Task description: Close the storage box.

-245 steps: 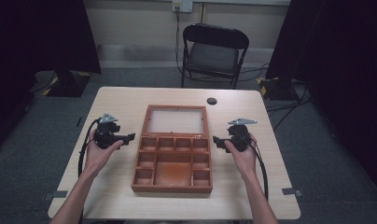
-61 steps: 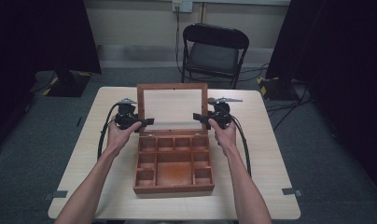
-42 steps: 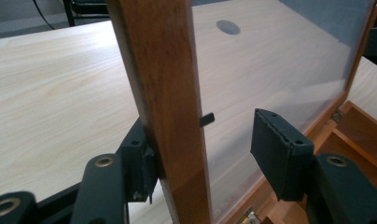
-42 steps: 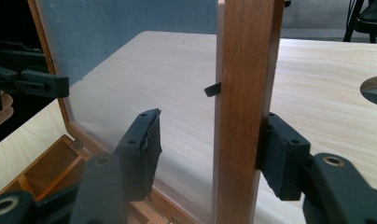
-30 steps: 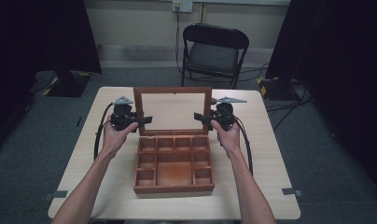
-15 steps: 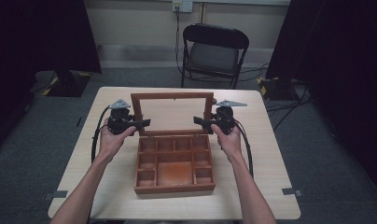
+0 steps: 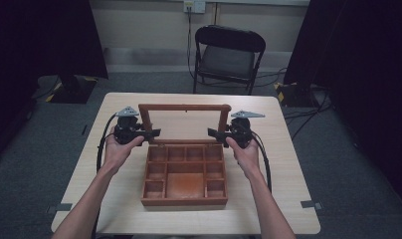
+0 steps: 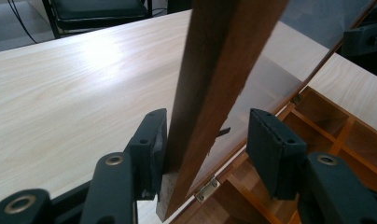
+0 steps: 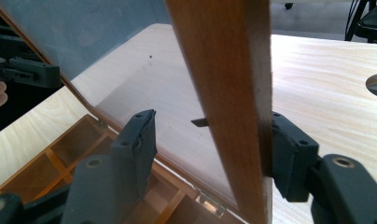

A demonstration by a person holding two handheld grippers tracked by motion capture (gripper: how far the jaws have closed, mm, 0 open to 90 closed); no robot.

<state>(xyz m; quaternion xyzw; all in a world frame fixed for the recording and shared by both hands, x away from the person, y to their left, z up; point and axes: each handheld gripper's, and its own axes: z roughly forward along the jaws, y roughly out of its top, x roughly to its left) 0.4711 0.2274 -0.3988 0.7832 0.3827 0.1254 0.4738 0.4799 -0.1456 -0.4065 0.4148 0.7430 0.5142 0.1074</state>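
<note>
While the wooden box [image 7: 184, 174] sits mid-tabletop [image 7: 288, 164], its glass lid [image 7: 184, 123] stands nearly upright at the far edge. The left claw [image 7: 151, 133] is spread around the lid's left frame rail, one jaw touching. The right claw [image 7: 214, 132] is spread around the right rail, one jaw touching.

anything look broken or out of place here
Nothing stands out. The wooden box sits square on the table, its compartments bare, with its glazed lid raised near upright. The left gripper and right gripper straddle the lid's side rails, jaws open. No damage is visible.
</note>
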